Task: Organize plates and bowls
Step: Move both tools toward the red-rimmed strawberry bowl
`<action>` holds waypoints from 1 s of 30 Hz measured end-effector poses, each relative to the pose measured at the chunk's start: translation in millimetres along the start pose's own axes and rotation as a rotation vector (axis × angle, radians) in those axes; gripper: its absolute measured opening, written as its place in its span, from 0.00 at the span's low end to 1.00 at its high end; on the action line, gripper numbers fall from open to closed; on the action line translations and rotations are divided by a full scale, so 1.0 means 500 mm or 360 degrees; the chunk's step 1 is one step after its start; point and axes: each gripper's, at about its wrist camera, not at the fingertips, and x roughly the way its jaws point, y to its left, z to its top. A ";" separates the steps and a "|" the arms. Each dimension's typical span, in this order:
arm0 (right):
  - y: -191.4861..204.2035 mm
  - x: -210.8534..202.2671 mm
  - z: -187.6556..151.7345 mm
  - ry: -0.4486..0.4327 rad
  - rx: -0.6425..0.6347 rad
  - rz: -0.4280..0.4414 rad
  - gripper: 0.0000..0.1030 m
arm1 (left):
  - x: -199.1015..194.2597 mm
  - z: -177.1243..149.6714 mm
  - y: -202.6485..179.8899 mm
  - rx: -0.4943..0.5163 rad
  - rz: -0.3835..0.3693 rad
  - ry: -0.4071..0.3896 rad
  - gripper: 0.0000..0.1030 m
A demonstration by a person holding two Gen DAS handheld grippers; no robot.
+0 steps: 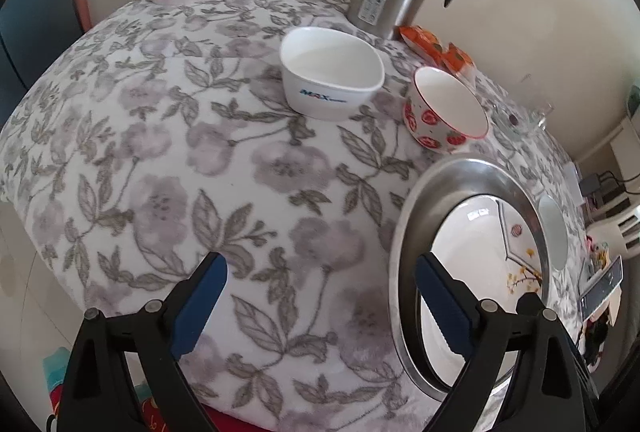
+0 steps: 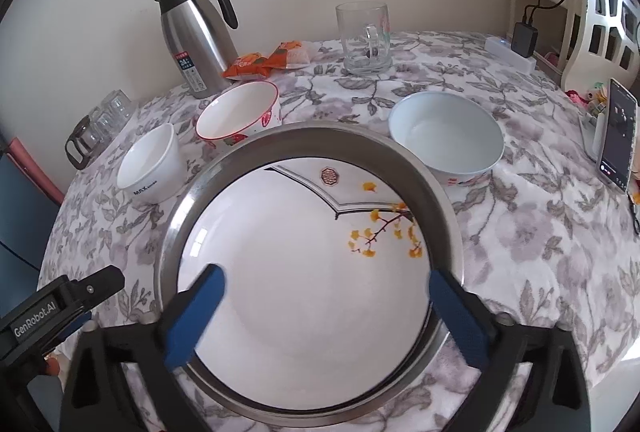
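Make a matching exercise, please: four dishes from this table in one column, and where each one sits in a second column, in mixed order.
Things
1. white plate with yellow flowers
2. strawberry bowl
3. pale blue bowl
4. white bowl with lettering

Places (seen from the right wrist view)
A. just in front of the steel jug
B. farthest to the left of the dishes
C. inside the metal tray
D. right of the tray, on the side of the phone

Pairs: 1-C, 2-A, 3-D, 4-B
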 end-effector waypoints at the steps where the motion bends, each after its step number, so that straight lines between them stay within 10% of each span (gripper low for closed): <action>1: 0.004 -0.001 0.001 -0.0003 -0.0001 0.0001 1.00 | -0.003 0.001 0.003 -0.0004 -0.0002 -0.0016 0.92; 30: 0.004 -0.013 0.095 -0.0355 0.0017 -0.0047 1.00 | 0.005 0.101 0.017 -0.0217 0.0037 -0.0218 0.93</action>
